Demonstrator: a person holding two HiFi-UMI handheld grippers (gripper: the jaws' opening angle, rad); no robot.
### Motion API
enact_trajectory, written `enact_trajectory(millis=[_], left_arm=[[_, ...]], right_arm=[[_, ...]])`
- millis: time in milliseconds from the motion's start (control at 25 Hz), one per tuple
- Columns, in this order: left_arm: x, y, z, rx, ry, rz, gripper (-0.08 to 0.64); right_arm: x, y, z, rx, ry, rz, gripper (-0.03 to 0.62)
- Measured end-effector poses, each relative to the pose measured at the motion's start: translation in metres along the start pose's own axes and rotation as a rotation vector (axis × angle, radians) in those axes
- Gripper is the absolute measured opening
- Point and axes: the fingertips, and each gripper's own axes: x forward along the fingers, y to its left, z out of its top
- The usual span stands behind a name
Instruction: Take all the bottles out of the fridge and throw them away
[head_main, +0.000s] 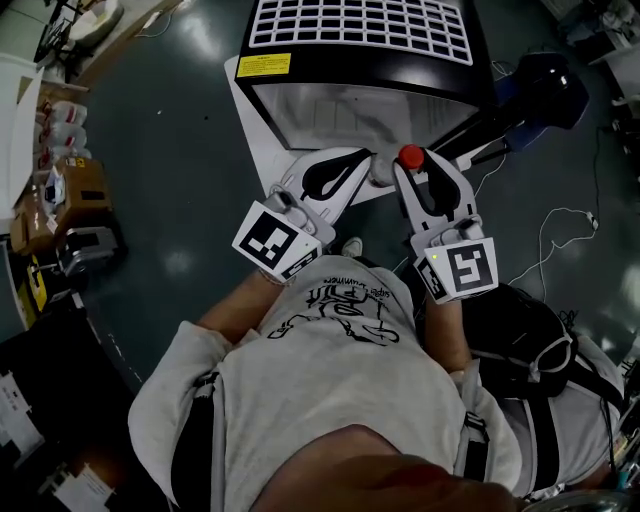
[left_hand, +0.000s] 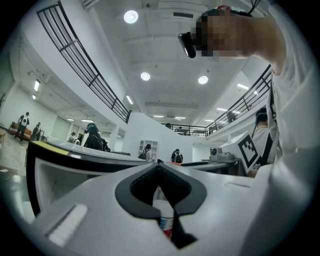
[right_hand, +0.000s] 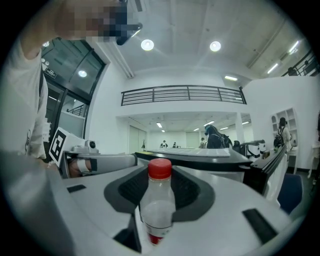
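Seen from the head view, I stand before the small fridge (head_main: 262, 112), black-topped with a white grid on its lid. My right gripper (head_main: 412, 172) is shut on a clear bottle with a red cap (head_main: 411, 156). In the right gripper view this bottle (right_hand: 158, 200) stands upright between the dark pads (right_hand: 196, 192), cap above the jaws. My left gripper (head_main: 366, 166) reaches in beside it, shut on a second clear bottle (head_main: 380, 171). In the left gripper view that bottle (left_hand: 165, 214), with a red and blue label, sits low in the hollow of the pads (left_hand: 134, 192). Both grippers point roughly level, close together.
A black backpack (head_main: 520, 330) lies at my right. White cables (head_main: 560, 225) trail over the dark floor. Boxes and clutter (head_main: 70, 200) line the left side. A black machine (head_main: 545, 85) stands right of the fridge. Several people (left_hand: 92, 137) are far off in the hall.
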Motion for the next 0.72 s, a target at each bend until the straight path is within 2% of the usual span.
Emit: enact_trajectory(millis=[440, 720], left_arm=[[-0.012, -0.011, 0.003, 0.001, -0.022, 0.066, 0.008], [-0.027, -0.001, 0.009, 0.012, -0.033, 0.103, 0.008]], right_arm=[[-0.005, 0.013, 0.007, -0.044, 0.003, 0.085, 0.143], [0.003, 0.027, 0.012, -0.061, -0.003, 0.128, 0.143]])
